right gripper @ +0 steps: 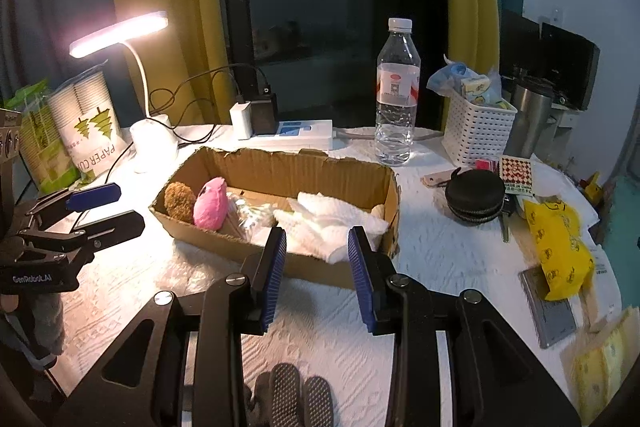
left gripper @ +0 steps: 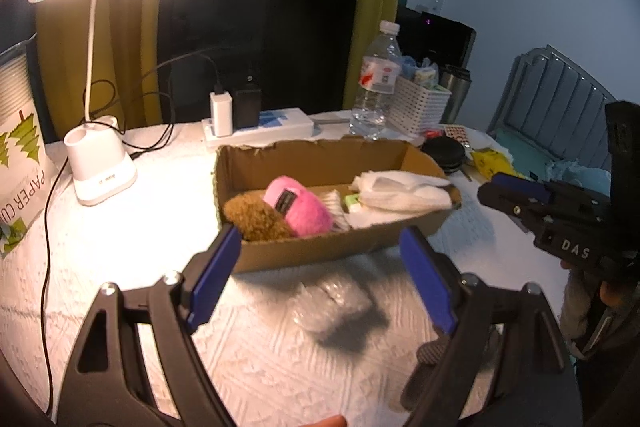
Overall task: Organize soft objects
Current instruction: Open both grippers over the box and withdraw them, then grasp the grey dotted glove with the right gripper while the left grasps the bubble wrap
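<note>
A cardboard box (left gripper: 320, 247) (right gripper: 280, 163) stands on the white table. In it lie a brown plush ball (left gripper: 256, 217) (right gripper: 179, 201), a pink plush toy (left gripper: 298, 207) (right gripper: 211, 205), a small clear-wrapped bundle (right gripper: 248, 215) and white folded cloths (left gripper: 400, 191) (right gripper: 332, 223). My left gripper (left gripper: 320, 267) is open and empty, just in front of the box, above a blurred clear plastic packet (left gripper: 332, 303). My right gripper (right gripper: 316, 259) is open and empty at the box's near wall by the cloths. Each gripper shows in the other's view (left gripper: 516, 195) (right gripper: 100, 207).
A lit desk lamp (left gripper: 100, 167) and paper cup pack (left gripper: 20, 163) stand left. A power strip (right gripper: 296, 135), water bottle (right gripper: 396, 95) and white basket (right gripper: 476, 131) stand behind the box. A black zip case (right gripper: 476, 195), yellow packet (right gripper: 560, 243) and grey gloves (right gripper: 288, 395) lie nearby.
</note>
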A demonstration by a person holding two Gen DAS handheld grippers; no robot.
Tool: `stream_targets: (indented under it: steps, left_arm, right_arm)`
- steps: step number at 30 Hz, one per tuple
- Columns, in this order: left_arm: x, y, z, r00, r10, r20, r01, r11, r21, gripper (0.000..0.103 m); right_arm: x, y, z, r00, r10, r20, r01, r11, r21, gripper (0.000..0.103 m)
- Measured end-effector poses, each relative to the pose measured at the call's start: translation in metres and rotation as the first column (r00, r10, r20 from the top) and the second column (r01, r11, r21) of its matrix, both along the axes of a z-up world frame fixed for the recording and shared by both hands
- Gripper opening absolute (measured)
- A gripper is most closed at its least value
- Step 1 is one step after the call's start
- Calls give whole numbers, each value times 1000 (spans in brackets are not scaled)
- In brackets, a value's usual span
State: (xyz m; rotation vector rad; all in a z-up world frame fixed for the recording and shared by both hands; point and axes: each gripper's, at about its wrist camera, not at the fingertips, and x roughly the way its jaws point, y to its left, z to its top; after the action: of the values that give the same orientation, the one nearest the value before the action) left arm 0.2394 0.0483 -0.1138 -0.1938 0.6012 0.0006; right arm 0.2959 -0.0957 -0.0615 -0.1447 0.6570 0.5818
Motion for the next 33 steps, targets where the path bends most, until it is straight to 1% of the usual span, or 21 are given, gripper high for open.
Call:
stream_targets:
  steps: [9,15,25,26,28,31,33]
  left_arm:
    - [-22,-17,-8,999,-31,-8,31,999,-9,83]
    - [-34,-28,-14,999,-50,-12,50,999,-12,83]
    - [-49,-44,-28,996,-81,-38,81,997,-8,83]
    - [-49,-45,-30,996,-83,-42,82,997,-8,83]
    - [-50,-47,-33,995,-87,-51,87,996,-8,83]
    - [-52,-49,-38,994,-90,-62,90,996,-8,83]
    - [-52,-49,-40,993,-92,-69,91,996,-5,84]
  right_arm:
    - [-30,-7,-8,1000,-6,-19,6,1000,-1,36]
    - [-47,-16,-23,999,-12,-53,12,1000,-2,40]
    - [-69,-22,-44,996,-10,-83,9,1000,-9,42]
    - [-71,-23,-47,996,-10,-89,9,1000,-9,43]
    - [-73,-23,-52,995,-9,-99,9,1000,-7,51]
    - [-77,-23,-59,994,-6,-109,5,1000,-14,58]
    - [-77,-22,-64,993,1,-116,-4,1000,-23,59]
